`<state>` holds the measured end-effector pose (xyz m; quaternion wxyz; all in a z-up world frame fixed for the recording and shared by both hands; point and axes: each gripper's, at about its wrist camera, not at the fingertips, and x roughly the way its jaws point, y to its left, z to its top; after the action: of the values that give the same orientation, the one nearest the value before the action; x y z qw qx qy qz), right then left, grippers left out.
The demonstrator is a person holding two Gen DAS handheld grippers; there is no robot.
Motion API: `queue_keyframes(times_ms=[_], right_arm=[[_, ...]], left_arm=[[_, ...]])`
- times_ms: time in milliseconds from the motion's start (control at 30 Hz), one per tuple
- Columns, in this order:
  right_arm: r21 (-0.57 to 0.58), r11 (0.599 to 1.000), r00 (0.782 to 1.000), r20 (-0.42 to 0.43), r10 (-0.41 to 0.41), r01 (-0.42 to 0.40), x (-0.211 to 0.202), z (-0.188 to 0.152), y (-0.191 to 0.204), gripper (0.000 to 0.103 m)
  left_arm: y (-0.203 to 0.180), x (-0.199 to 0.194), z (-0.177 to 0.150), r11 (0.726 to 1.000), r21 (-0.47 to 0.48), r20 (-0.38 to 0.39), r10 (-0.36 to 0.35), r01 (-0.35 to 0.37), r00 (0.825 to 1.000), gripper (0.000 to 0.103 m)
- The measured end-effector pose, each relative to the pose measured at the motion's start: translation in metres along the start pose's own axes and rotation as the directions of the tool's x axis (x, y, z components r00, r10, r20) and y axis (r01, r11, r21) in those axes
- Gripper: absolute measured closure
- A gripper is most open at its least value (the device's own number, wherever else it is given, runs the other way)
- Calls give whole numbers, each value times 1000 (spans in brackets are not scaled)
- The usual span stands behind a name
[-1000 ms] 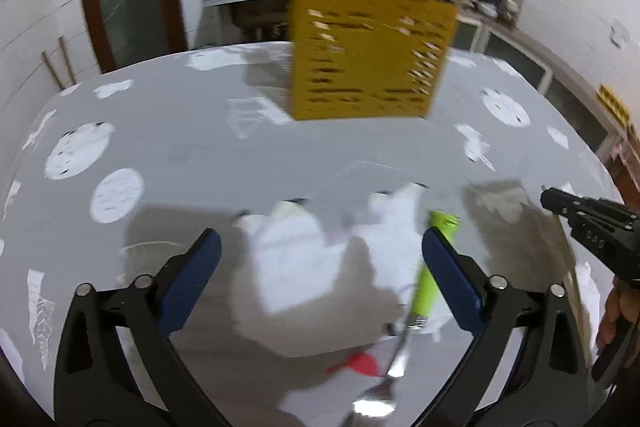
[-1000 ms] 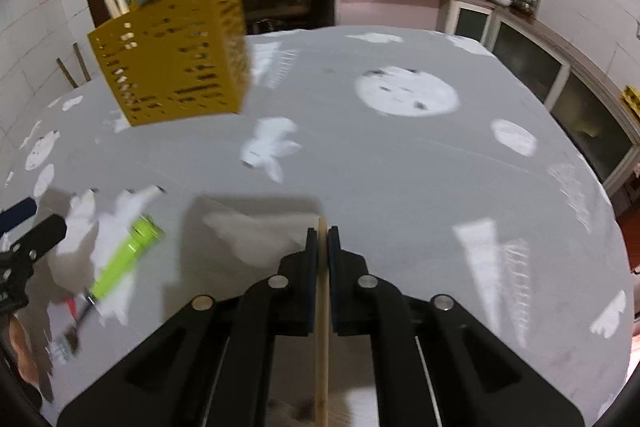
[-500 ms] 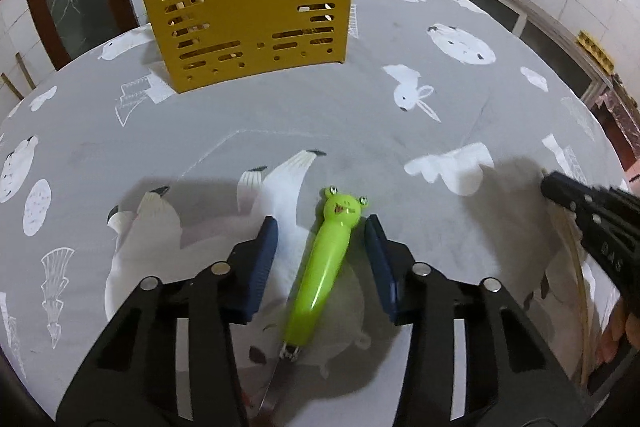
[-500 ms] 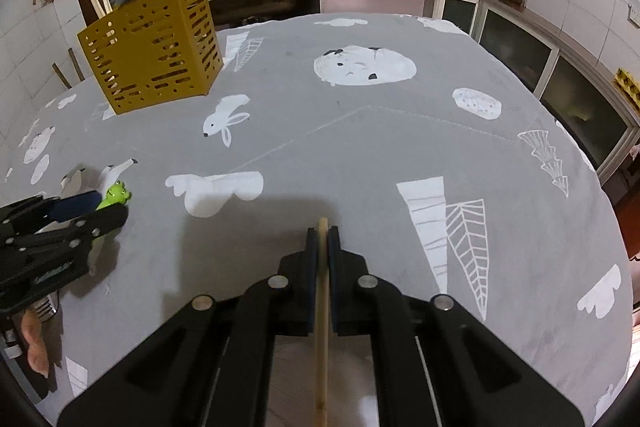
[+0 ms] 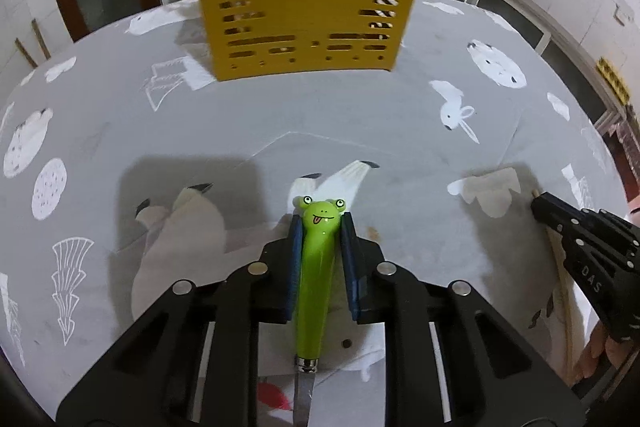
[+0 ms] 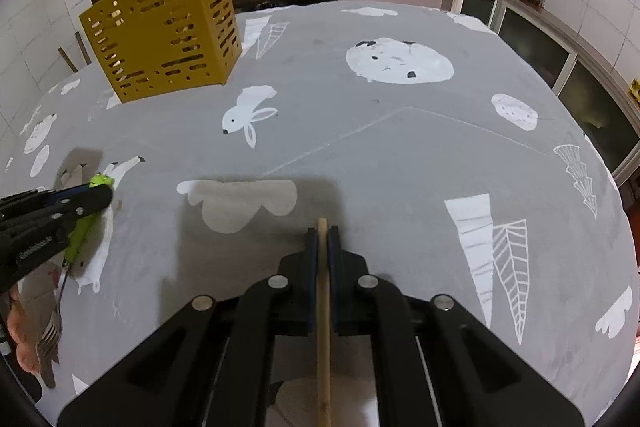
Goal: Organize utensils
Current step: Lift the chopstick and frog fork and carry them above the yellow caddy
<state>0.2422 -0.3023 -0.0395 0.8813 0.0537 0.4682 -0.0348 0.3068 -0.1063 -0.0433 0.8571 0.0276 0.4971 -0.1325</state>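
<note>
The left tool (image 5: pixel 320 227) has just been closing and its blue pads now clamp the bright green frog-headed handle of a metal fork (image 5: pixel 316 267), low over the grey animal-print surface (image 5: pixel 360 115). The right tool (image 6: pixel 322 233) is pressed together on a thin wooden stick (image 6: pixel 323 327). A slotted mustard-yellow plastic utensil holder (image 6: pixel 164 35) stands at the far left, holding wooden utensils.

Right gripper (image 6: pixel 322 233) clamped on wooden chopstick (image 6: pixel 323 327). Left gripper (image 6: pixel 105 191) at frame left, jaws just closing around green-handled fork (image 6: pixel 82 231). Yellow utensil caddy (image 6: pixel 164 27) upright on grey tablecloth (image 6: pixel 380 155).
</note>
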Motion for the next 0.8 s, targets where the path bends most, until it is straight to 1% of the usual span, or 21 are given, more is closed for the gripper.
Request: queue_keyframes(times_ms=[167,267,400,533,633,733,800], right_arm=[[-6,1000,1000,-18,8,-8,2,4,-1,97],[26,999,999,17,29,-29,-7,3,-4,97],[41,998,996,80,49,-52,-27,7,1,97],[39,996,985,160,70,-77,-53,13,10,97],[33,995,970,230,83,-93,-75,16,18,97],[29,992,949,297,107,-121,-93,16,26,97],[18,991,930,348,116,-130,-105,15,32,97]], left_arm=[[10,-3,1,999,-36,9,3,-3,1000,85],[13,-17,0,999,-51,53,9,-7,999,85],[20,-48,1,998,-70,127,16,-7,992,85],[27,-86,-3,996,-89,236,40,-19,971,85],[35,-110,-10,995,-96,299,53,-25,953,85],[42,-127,-18,994,-111,334,62,-26,940,85],[49,-140,-25,992,-129,363,65,-19,929,85]])
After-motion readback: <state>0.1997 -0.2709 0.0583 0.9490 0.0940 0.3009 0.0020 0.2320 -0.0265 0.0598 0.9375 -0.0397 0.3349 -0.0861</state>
